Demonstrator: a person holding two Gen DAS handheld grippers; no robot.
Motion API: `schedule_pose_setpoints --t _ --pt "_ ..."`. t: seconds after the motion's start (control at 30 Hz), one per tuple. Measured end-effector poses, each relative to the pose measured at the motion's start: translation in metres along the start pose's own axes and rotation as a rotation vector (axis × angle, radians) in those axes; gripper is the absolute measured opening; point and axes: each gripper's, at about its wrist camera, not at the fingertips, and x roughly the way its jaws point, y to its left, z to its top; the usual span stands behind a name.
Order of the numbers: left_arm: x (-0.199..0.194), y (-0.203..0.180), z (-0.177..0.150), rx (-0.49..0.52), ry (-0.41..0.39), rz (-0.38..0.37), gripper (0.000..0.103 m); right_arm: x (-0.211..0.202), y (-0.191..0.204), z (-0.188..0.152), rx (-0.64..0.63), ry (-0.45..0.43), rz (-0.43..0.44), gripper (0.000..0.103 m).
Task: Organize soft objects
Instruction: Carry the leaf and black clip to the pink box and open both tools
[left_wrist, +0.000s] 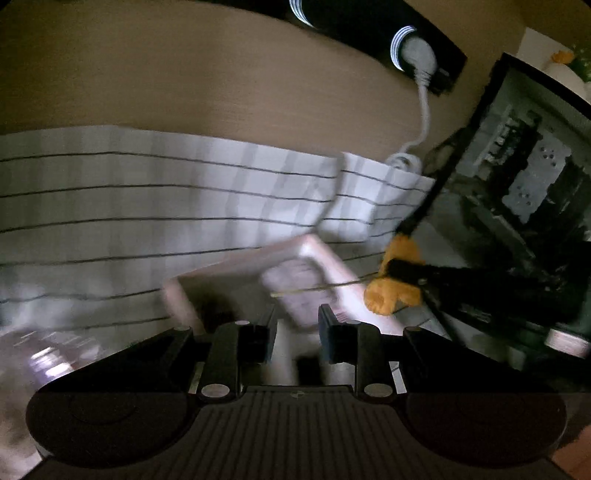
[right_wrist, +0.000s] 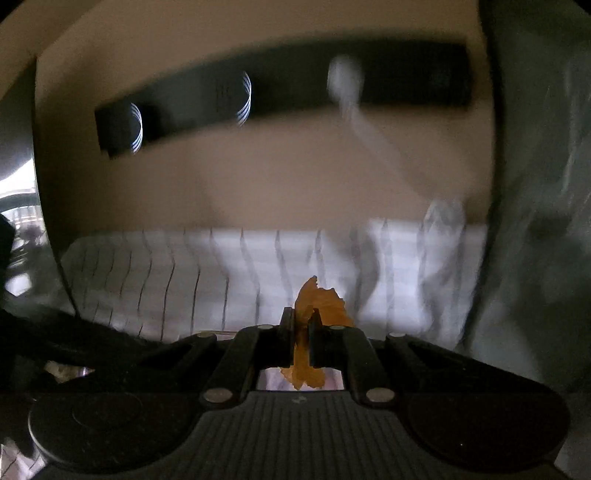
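Here the right hand-held gripper (right_wrist: 302, 332) is pinching an orange plush toy (right_wrist: 308, 339) above a white striped cloth (right_wrist: 166, 280). The left hand-held gripper (left_wrist: 297, 332), fingers spread and holding nothing, hovers over a blurred pink tray (left_wrist: 236, 273), the toy just beside it.

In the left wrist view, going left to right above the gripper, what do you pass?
Striped white cloth → pale pink box → orange soft item, pinched by the right gripper → dark glass-fronted case.

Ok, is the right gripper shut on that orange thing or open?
Shut. In the right wrist view the right gripper pinches the orange soft object between nearly closed fingers.
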Motion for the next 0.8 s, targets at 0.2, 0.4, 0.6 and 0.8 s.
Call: schedule_pose_setpoints --t 0.2,0.4,0.6,0.8 --pt "-0.085 0.064 -0.042 -0.156 -0.073 0.192 0.027 0.055 0.014 -0.03 0.064 0.114 -0.03 0.016" --pt "-0.165 0.12 -0.086 -0.316 -0.203 0.371 0.027 0.065 0.027 -0.047 0.038 0.259 -0.05 0.046" --pt "-0.218 0.146 -0.107 -0.34 -0.287 0.502 0.027 0.01 0.051 -0.042 -0.032 0.13 -0.073 0.06" --pt "-0.265 0.162 -0.094 -0.252 -0.357 0.633 0.027 -0.029 0.113 -0.013 -0.07 -0.013 0.038 0.066"
